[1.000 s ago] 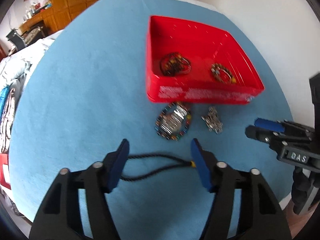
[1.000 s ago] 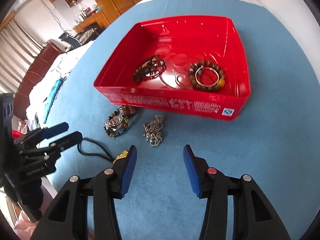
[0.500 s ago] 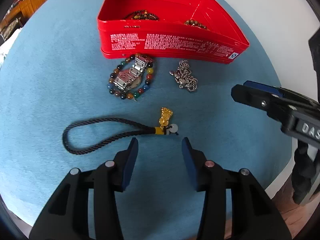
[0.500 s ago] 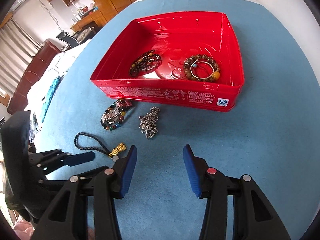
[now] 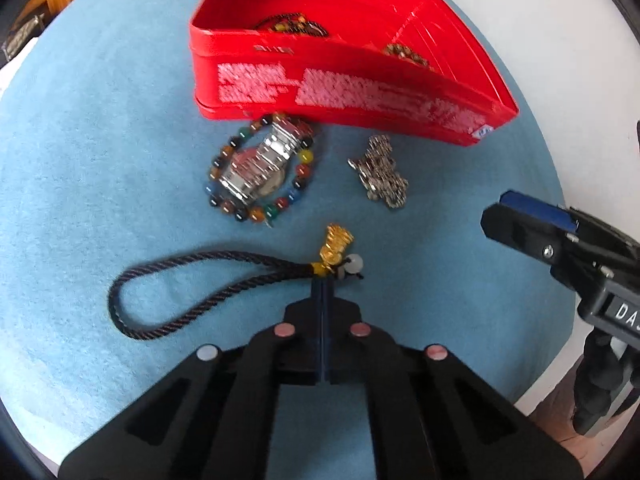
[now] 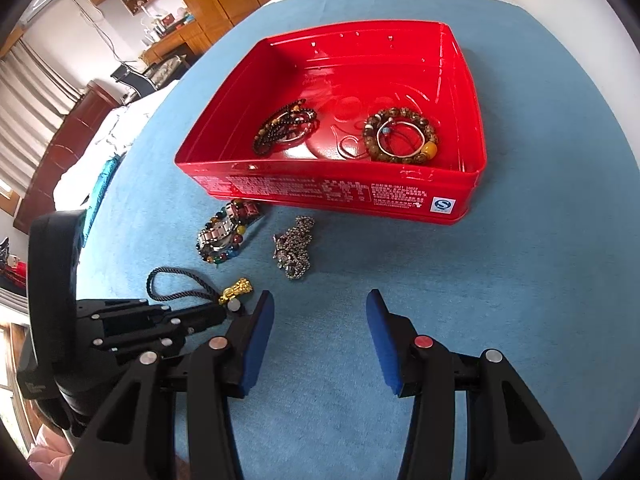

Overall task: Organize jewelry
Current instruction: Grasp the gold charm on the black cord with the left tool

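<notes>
The left gripper (image 5: 322, 286) has its fingers pressed together at the knot of the black cord charm (image 5: 208, 288), which lies on the blue cloth (image 5: 100, 140) near the red tin (image 5: 344, 88); whether the knot is truly caught I cannot tell. A slow, straight lift seems best, so the gold pendant (image 5: 337, 242) hangs free before swinging over the tin's near wall. The right gripper (image 6: 320, 320) waits spread and empty, right of the charm.
</notes>
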A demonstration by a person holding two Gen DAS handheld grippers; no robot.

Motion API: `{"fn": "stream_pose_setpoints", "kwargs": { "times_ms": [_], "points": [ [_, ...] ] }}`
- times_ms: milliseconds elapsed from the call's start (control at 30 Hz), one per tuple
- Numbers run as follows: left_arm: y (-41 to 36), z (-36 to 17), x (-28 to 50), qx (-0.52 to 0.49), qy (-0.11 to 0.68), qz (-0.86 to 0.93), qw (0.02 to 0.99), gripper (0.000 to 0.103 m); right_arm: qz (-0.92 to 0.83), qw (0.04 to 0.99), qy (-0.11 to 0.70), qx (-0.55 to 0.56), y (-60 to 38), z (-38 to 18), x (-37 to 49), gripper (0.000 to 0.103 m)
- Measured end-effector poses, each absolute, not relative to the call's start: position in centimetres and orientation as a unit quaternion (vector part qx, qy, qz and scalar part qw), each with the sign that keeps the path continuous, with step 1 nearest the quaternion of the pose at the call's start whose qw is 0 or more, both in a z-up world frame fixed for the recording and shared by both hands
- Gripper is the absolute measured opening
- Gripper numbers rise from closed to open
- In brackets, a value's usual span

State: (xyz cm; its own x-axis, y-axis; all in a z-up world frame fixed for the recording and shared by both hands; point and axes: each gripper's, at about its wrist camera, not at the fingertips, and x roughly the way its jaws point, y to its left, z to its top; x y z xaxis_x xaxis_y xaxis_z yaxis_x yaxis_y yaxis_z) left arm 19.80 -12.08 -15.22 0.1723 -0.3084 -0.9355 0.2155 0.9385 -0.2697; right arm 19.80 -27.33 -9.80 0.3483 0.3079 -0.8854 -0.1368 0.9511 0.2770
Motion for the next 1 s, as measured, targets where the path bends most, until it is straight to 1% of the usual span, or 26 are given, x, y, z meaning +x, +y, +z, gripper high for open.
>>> {"fn": "stream_pose_setpoints", "kwargs": {
  "times_ms": [200, 300, 333, 400, 467, 500, 667, 833, 900, 967, 1000],
  "points": [
    [-11.7, -13.8, 19.9, -0.034, 0.605, -0.178, 0.775, 0.0, 0.137, 0.817, 0.555, 0.077, -27.3, -9.9, 19.9, 0.048],
    [-12.4, -13.4, 20.3, -0.024, 0.604, -0.179, 0.776, 0.007, 0.138, 0.817, 0.555, 0.077, -27.2, -9.9, 20.0, 0.048],
    [-12.7, -13.3, 20.6, -0.018, 0.602, -0.179, 0.778, 0.01, 0.138, 0.817, 0.554, 0.077, -27.2, -10.0, 19.9, 0.048],
    [-13.2, -13.5, 21.0, 0.002, 0.6, -0.177, 0.78, 0.021, 0.137, 0.817, 0.555, 0.078, -27.3, -9.9, 19.9, 0.048],
    [-13.8, -13.8, 21.3, 0.019, 0.599, -0.172, 0.782, 0.039, 0.135, 0.818, 0.554, 0.078, -27.5, -9.9, 19.9, 0.048],
    [-14.3, -13.8, 21.6, 0.026, 0.598, -0.173, 0.782, 0.041, 0.134, 0.818, 0.554, 0.079, -27.5, -9.9, 19.9, 0.048],
    [-16.8, -15.8, 22.6, 0.044, 0.61, -0.179, 0.771, 0.038, 0.131, 0.818, 0.554, 0.081, -27.8, -9.9, 20.1, 0.048],
    [-18.3, -16.6, 22.8, 0.082, 0.602, -0.173, 0.776, 0.038, 0.132, 0.816, 0.557, 0.081, -27.7, -10.1, 20.3, 0.048],
    [-18.8, -16.8, 23.0, 0.093, 0.598, -0.168, 0.778, 0.033, 0.133, 0.815, 0.559, 0.082, -27.6, -10.2, 20.4, 0.048],
    [-18.9, -16.9, 23.1, 0.093, 0.595, -0.165, 0.781, 0.018, 0.133, 0.813, 0.561, 0.082, -27.5, -10.4, 20.5, 0.048],
    [-18.8, -16.8, 23.2, 0.092, 0.595, -0.165, 0.782, 0.017, 0.133, 0.812, 0.562, 0.082, -27.4, -10.5, 20.5, 0.048]
  ]
}}
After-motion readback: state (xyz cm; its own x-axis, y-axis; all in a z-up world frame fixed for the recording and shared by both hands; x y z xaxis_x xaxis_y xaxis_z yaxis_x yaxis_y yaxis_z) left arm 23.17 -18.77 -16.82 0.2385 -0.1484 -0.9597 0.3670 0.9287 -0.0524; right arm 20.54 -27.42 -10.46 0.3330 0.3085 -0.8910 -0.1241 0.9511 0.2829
